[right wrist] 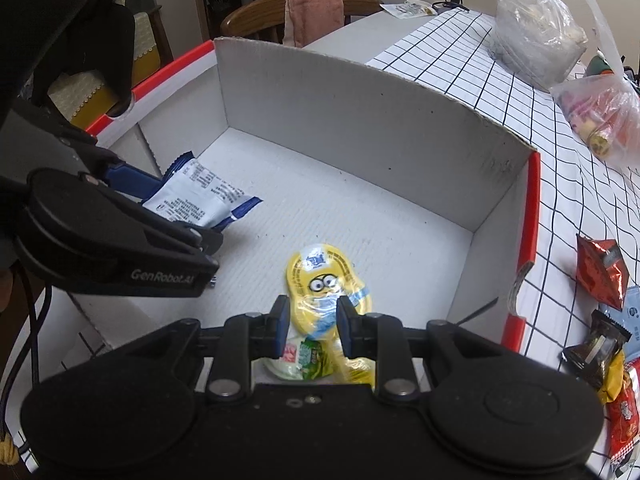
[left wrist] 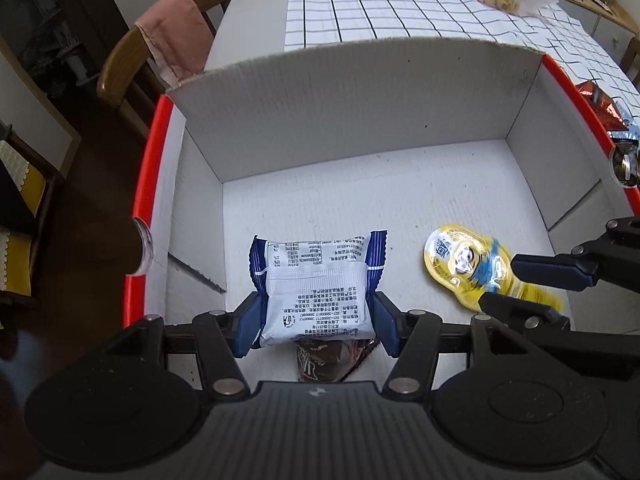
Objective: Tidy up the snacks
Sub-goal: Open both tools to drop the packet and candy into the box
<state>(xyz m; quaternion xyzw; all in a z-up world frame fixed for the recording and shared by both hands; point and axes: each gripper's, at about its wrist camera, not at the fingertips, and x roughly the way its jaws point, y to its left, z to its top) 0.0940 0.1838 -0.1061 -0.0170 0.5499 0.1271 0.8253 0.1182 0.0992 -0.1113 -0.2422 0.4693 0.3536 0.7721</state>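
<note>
We have both packs low inside the white box (left wrist: 360, 96): left gripper (left wrist: 316, 312) clamped across the blue-white packet (left wrist: 316, 276), right gripper (right wrist: 308, 320) clamped on the yellow pouch (right wrist: 320, 276). We judge both light, crinkly, slippery; grip mid-body.

The box (left wrist: 360, 108) sits on the table (left wrist: 248, 20). Inside it, near the front, lie two snacks: the biscuit pack (left wrist: 316, 280) on the left and the cartoon snack pack (left wrist: 468, 268) on the right (well apart). More snack packs (right wrist: 604, 276) lie outside the box, on its right.
</note>
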